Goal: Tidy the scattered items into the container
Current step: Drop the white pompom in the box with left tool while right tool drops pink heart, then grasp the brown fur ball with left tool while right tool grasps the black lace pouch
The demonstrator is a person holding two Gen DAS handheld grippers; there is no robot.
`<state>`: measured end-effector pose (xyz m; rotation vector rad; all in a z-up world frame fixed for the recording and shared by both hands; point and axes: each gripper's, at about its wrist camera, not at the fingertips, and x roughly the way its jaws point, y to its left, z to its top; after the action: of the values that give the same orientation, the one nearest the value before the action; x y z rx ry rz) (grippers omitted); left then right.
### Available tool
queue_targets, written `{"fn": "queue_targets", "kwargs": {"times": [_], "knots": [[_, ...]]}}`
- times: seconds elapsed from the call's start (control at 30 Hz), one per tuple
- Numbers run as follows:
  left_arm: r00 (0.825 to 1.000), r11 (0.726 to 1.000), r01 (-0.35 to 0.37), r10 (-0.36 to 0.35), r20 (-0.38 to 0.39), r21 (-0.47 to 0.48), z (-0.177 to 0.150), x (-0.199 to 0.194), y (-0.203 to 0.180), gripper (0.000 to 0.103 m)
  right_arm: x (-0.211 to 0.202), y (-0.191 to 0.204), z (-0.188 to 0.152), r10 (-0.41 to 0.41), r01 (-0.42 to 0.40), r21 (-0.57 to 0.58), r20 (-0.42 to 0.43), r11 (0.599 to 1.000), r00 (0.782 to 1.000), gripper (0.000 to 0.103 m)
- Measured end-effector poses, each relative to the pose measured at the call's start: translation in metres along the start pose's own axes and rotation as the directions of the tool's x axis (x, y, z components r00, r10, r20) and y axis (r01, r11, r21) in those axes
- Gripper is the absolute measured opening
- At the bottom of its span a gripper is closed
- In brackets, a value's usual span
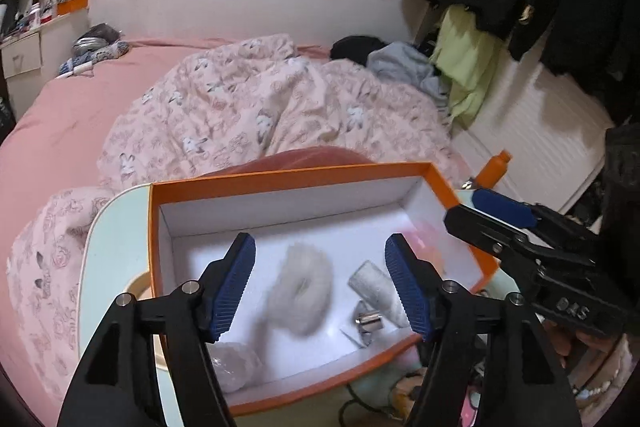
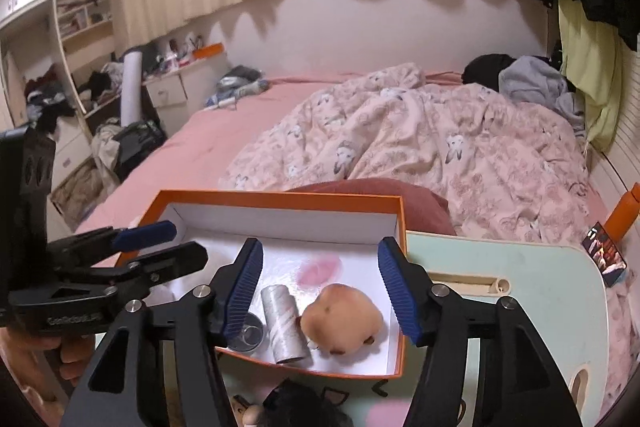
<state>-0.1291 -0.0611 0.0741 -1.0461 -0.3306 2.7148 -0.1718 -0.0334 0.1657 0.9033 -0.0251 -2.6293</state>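
**Both grippers open over the box**

The bed (image 2: 168, 163), under a pink sheet and a rumpled floral quilt (image 2: 440, 155), fills the room behind the work area. A pale green tray table (image 2: 512, 267) stands at its near end, and the orange box (image 2: 280, 201) with a white interior sits on that table, toward its left side.

The left gripper (image 1: 320, 287) hangs above the box with its blue pads spread wide and nothing between them. The right gripper (image 2: 320, 287) hangs over the box too, jaws equally wide apart and empty. Each gripper shows at the edge of the other's view.

Contents of the box:
- a white fluffy ring (image 1: 300, 291), blurred in the left wrist view, lying mid-floor;
- a peach-coloured soft toy (image 2: 340, 325), near the right wall;
- a silver tube (image 2: 284, 323), lying just left of the toy;
- a small clear cup (image 2: 250, 335), beside the tube's left side;
- a crumpled clear wrapper (image 1: 232, 367), in the near-left corner.

An orange bottle (image 1: 494, 169) stands beyond the table's right edge. Dark, unclear items lie on the table in front of the box.
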Motion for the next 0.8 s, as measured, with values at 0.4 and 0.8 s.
{"fn": "queue_targets", "kwargs": {"times": [0.4,0.8], "knots": [[0.997,0.99,-0.069,0.064,0.044,0.12,-0.045,-0.059,-0.029,0.075,-0.06,0.009,-0.062,-0.022,0.021,-0.056,-0.02,0.998,1.0,0.084],[0.983,0.966,-0.179,0.167,0.076,0.186,-0.129,-0.087,-0.026,0.077,-0.062,-0.009,-0.157,-0.237,0.219,-0.12,-0.171,0.968,0.956,0.086]]}}
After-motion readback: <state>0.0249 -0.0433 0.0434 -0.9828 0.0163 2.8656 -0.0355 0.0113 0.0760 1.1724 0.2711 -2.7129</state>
